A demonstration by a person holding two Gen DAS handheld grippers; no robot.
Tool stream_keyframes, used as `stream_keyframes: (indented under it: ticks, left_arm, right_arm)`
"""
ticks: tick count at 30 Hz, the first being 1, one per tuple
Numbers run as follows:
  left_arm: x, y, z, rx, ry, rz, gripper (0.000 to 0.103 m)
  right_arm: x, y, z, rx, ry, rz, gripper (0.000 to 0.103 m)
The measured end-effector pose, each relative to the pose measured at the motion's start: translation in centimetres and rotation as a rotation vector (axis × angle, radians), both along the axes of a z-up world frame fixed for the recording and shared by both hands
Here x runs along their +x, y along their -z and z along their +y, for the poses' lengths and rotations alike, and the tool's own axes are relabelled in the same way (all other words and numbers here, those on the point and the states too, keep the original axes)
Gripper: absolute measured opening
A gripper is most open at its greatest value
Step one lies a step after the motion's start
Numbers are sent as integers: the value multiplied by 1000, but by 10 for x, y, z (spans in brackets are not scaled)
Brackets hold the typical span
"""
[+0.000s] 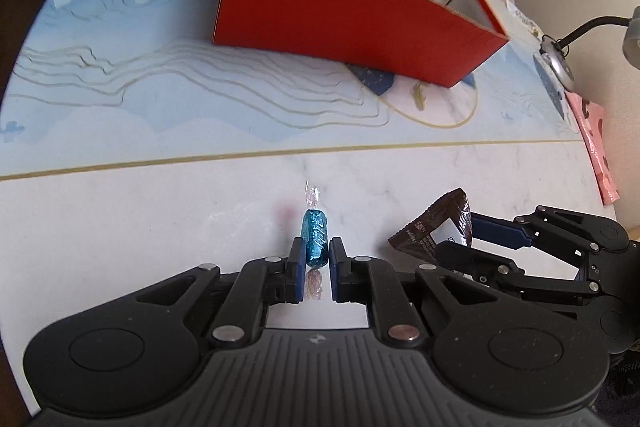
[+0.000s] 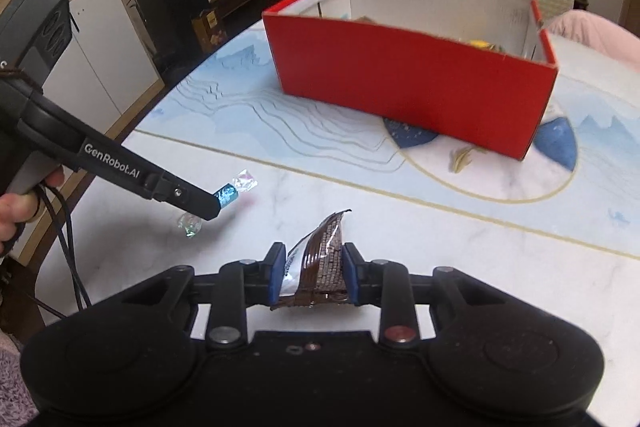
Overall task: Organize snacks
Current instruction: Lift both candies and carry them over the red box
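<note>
Blue candy (image 1: pixel 315 239) pinched in left tool (image 1: pixel 315 259), brown packet (image 2: pixel 320 267) in right tool (image 2: pixel 314 273), red box (image 2: pixel 412 91) beyond on table (image 2: pixel 480 247).

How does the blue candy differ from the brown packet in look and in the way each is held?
The blue candy is a small foil roll with clear twisted ends; the brown packet is a flat, crumpled pouch, and larger. The candy is in the left gripper, the packet in the right gripper. The candy's ends stick out past the pads; the packet is bent between them. Both are clamped and off the table.
</note>
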State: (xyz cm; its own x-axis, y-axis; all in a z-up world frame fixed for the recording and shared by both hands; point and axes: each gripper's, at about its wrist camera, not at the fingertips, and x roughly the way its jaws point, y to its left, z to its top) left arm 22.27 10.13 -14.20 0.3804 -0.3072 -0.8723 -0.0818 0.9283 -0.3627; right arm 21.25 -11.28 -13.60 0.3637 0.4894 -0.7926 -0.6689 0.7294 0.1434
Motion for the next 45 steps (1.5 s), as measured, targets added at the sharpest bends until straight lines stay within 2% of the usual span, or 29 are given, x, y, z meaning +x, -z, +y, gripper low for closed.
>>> stream_keyframes:
  ticks: [13,25,34,45]
  left_arm:
    - [8,-63,-6,34,-25,-145,11]
    - [57,-117,-6,93,-27,-263,11]
    - [107,-126,-6,146,-40,-276,11]
    - [173,-106,-10,205,-35,-220,11]
  right_arm:
    - [15,-60,-2,47,59,-131,28]
    - [71,-104,7,85,106,-242,28]
    - [128,-110,14,88,146,-266,28]
    - [196,-83,28,42,159,-205,28]
